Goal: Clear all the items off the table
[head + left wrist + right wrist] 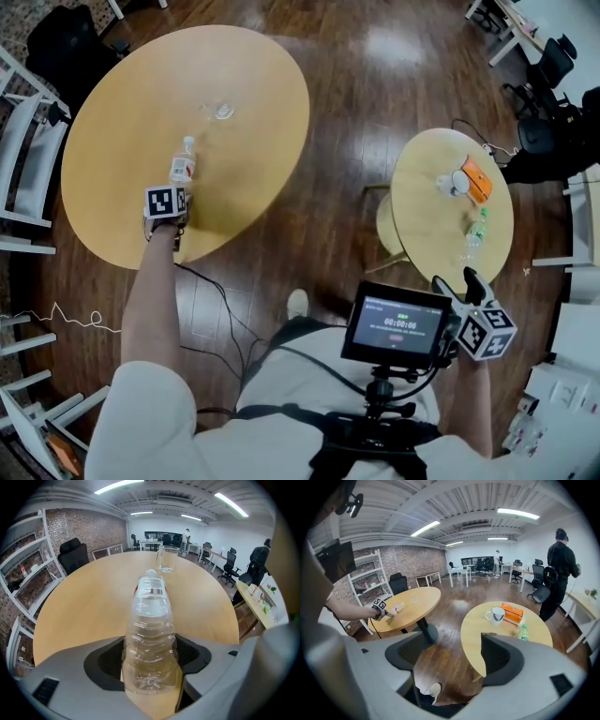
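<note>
Fingers of left gripper spread, flanking one clear bottle on large table; one glass at its 1 o'clock. Right gripper agape, empty. Second table at 3 o'clock: one mug, one orange box, one green bottle.

The left table and right table are pale tan, the clear bottle has a red-and-white label, the box is orange, the small bottle green, the mug white.
</note>
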Demonstrator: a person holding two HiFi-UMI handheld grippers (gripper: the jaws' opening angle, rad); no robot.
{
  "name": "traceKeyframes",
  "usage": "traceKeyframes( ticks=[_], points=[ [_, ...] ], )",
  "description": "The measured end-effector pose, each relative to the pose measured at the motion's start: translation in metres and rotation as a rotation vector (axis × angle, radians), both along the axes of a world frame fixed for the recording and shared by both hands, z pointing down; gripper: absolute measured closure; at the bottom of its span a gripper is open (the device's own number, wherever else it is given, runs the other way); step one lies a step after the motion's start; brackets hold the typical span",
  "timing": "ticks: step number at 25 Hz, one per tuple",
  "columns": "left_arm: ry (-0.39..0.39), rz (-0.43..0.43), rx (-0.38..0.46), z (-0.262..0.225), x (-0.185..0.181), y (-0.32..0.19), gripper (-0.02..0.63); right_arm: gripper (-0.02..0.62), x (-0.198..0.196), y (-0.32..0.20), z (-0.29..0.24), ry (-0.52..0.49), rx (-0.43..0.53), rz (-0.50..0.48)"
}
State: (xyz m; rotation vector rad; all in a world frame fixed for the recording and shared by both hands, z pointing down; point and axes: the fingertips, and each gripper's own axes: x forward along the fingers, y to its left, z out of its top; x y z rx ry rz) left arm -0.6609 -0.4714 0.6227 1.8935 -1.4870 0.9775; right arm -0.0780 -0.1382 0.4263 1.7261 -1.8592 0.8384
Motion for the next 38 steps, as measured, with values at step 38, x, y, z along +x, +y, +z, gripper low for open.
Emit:
traceKeyframes(
  ticks=[38],
  points=[
    [0.132,0.189,0.311,-0.170,0.394,0.370,0.160,0.207,0.176,0.230,0.003,-0.096,0.149,-0.073]
  ],
)
